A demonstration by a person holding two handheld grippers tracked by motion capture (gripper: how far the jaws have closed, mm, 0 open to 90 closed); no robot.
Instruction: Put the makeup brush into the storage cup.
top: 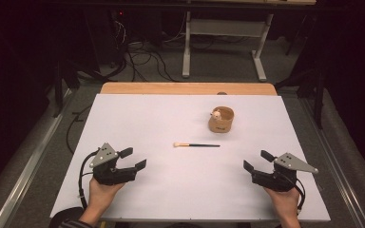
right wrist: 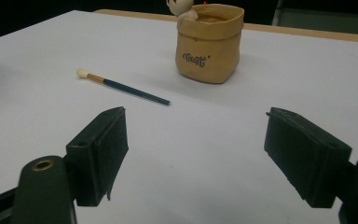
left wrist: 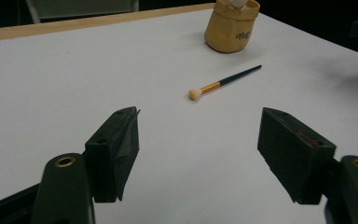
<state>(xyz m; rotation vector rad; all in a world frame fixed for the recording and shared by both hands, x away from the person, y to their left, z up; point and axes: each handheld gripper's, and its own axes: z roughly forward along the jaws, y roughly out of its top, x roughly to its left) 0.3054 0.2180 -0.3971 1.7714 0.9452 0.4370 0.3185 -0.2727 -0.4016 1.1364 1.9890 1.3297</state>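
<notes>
Holding one gripper in each hand, I rest both near the front edge of the white table (top: 123,118). I have the left gripper (top: 132,159) at the front left, and its two black jaws stand wide apart with nothing between them. I have the right gripper (top: 255,160) at the front right, and its jaws are spread in the same way — also empty. Each gripper has a grey three-cornered plate on top, and a black cable goes down from it beside my hand.

Between the two grippers, a little farther from me, a small brush (top: 196,145) lies flat on the table. Its pale round tip points to my left and its thin dark handle points to my right; a short gold band joins the two parts. It is well apart from both grippers.

Beyond the brush and a little to the right stands a tan pot (top: 221,120) that looks like a small sack with a rolled rim. It is upright and has dark letters on its side, but I cannot read them with certainty. A small pale figure (right wrist: 181,8) sits at its rim, on the side toward my left.

In the left gripper view, the brush (left wrist: 223,82) lies ahead of the open jaws and the pot (left wrist: 231,25) is behind it. In the right gripper view, the brush (right wrist: 123,87) is ahead to the left and the pot (right wrist: 209,43) is near it — they do not touch.
</notes>
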